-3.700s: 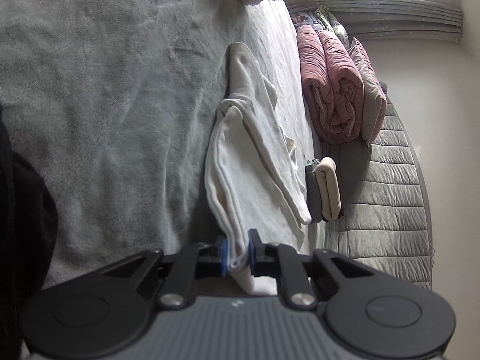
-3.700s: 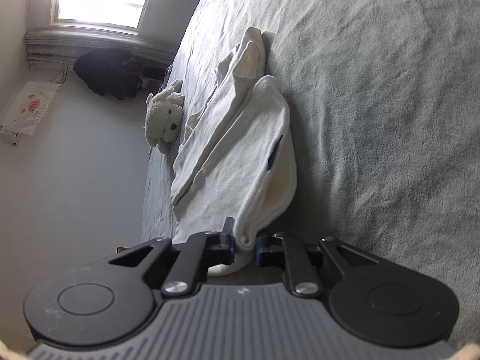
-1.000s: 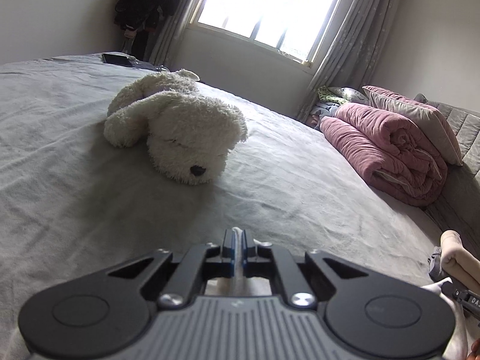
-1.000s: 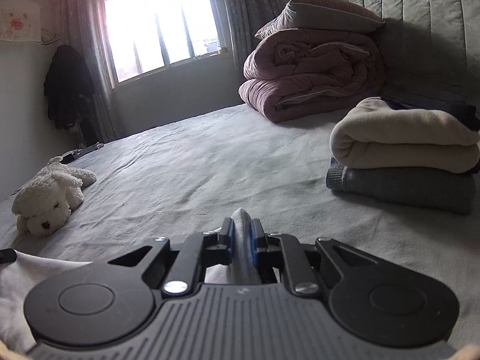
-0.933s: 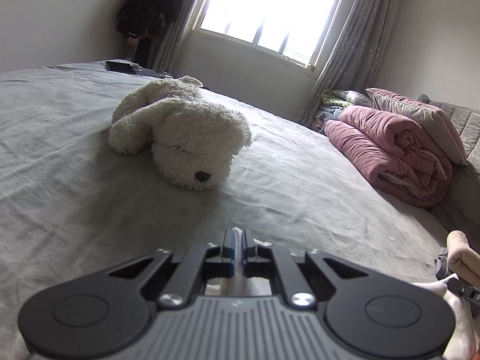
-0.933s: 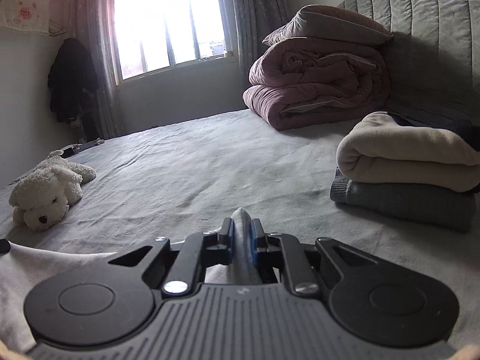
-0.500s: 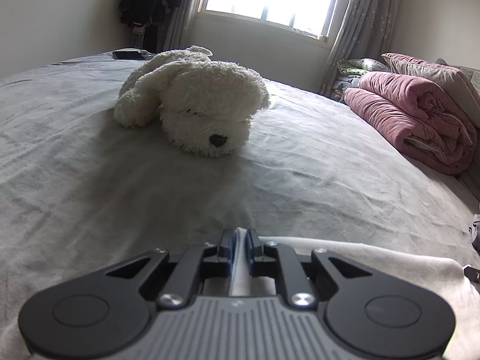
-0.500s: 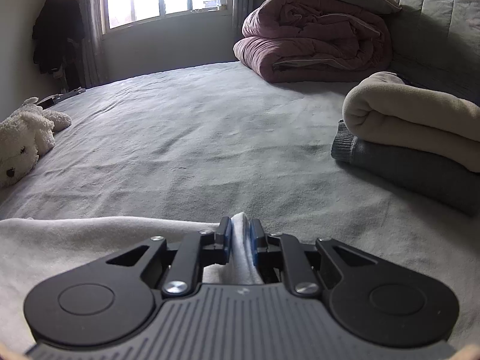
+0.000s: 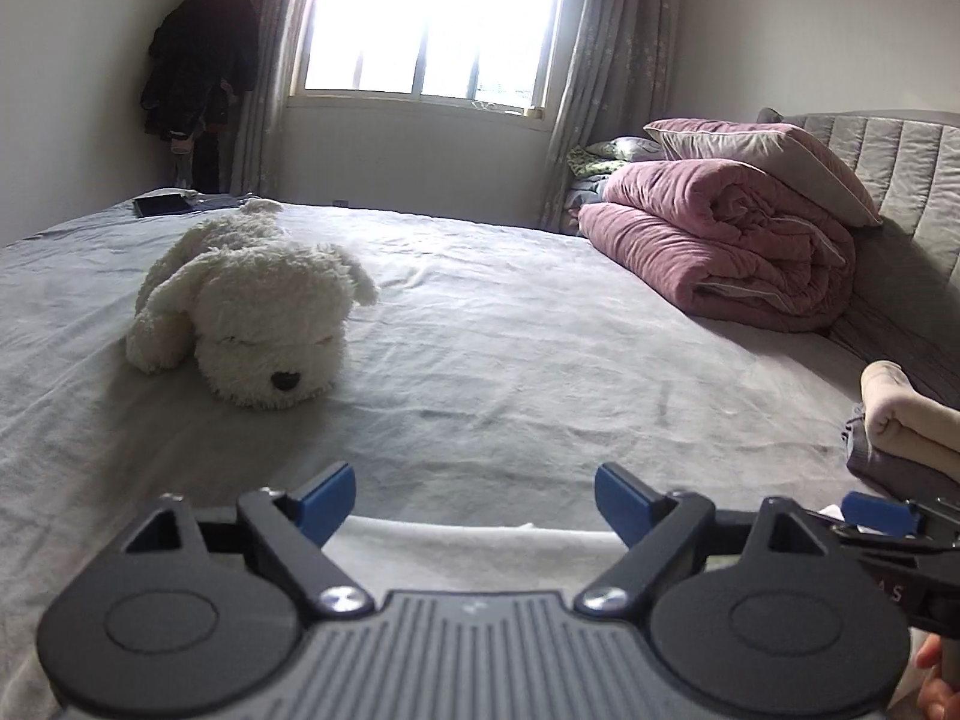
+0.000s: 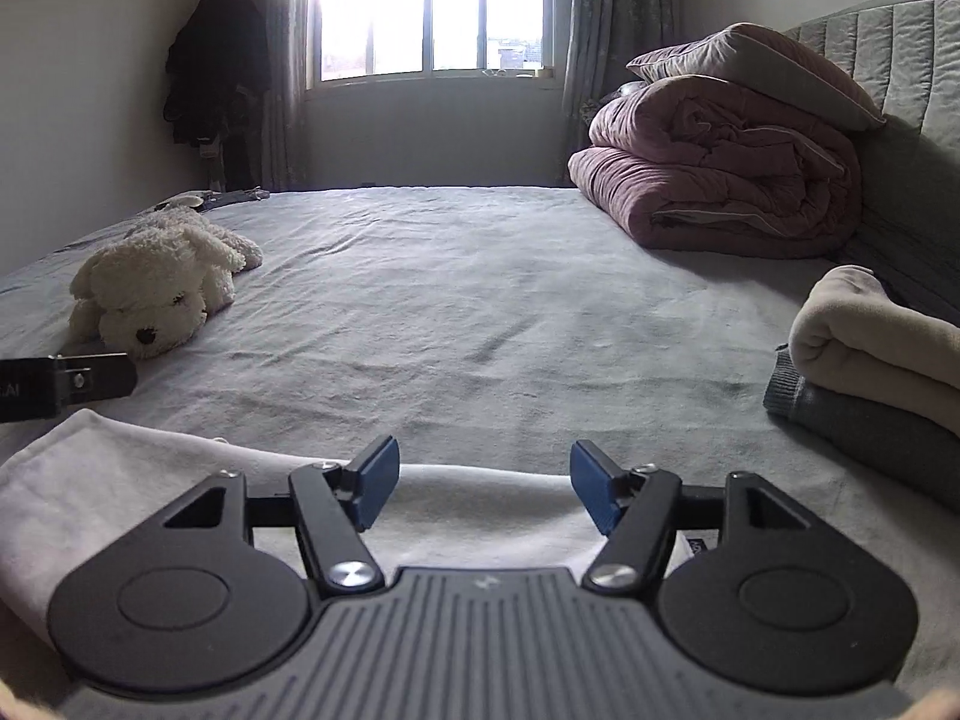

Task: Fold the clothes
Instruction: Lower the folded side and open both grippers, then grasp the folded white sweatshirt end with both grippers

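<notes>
Your left gripper [image 9: 474, 501] and right gripper [image 10: 483, 480] both stand spread, gripping nothing, just above the cream garment [image 10: 120, 480]. It lies under both, its long edge running left-right across the bed [image 10: 480, 300]. Beyond right sits the folded pile [image 10: 876, 354].

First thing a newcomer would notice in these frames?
The white plush dog lying on the grey bed, left of centre, against the bright window. Then the rolled pink duvet at the right by the headboard. Nearest, both tongs, left and right, gape open over a cream garment.
</notes>
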### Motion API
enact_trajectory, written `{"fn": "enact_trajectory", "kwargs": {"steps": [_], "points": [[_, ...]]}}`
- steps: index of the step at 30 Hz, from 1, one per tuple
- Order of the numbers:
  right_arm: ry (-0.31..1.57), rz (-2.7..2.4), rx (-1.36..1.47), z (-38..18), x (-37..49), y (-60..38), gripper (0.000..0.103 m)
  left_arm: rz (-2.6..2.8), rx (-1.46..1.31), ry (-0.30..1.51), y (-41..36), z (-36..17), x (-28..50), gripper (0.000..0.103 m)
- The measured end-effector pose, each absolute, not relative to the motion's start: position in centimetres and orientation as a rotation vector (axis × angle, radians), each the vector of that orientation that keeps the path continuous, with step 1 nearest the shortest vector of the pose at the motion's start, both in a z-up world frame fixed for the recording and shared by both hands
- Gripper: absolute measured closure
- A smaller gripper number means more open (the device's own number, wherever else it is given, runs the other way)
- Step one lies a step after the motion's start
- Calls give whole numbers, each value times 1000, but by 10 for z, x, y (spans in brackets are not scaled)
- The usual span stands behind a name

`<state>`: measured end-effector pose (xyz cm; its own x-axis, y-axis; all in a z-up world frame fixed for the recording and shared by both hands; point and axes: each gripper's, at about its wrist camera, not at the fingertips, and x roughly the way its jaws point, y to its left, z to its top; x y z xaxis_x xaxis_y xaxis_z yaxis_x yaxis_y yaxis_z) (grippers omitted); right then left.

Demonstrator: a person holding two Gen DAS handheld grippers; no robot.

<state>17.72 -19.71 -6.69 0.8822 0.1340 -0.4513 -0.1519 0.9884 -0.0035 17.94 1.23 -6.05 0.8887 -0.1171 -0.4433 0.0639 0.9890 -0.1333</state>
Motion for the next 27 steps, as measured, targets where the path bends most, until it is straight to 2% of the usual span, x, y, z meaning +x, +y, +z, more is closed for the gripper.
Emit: {"fn": "enact_trajectory", "kwargs": {"steps": [5, 9, 17, 21, 27], "points": [[552, 181, -57, -86, 190, -183, 36, -119, -68, 565, 5, -90, 192, 15], [569, 189, 27, -93, 193, -201, 35, -133, -74, 557, 18, -95, 188, 15], [564, 155, 111, -91, 181, -246, 36, -97, -146, 587, 60, -90, 178, 19], [570, 167, 196, -84, 171, -265, 37, -88, -191, 610, 81, -86, 171, 16], [582, 161, 176, -65, 152, -267, 32, -82, -298, 660, 113, -76, 155, 16]]}}
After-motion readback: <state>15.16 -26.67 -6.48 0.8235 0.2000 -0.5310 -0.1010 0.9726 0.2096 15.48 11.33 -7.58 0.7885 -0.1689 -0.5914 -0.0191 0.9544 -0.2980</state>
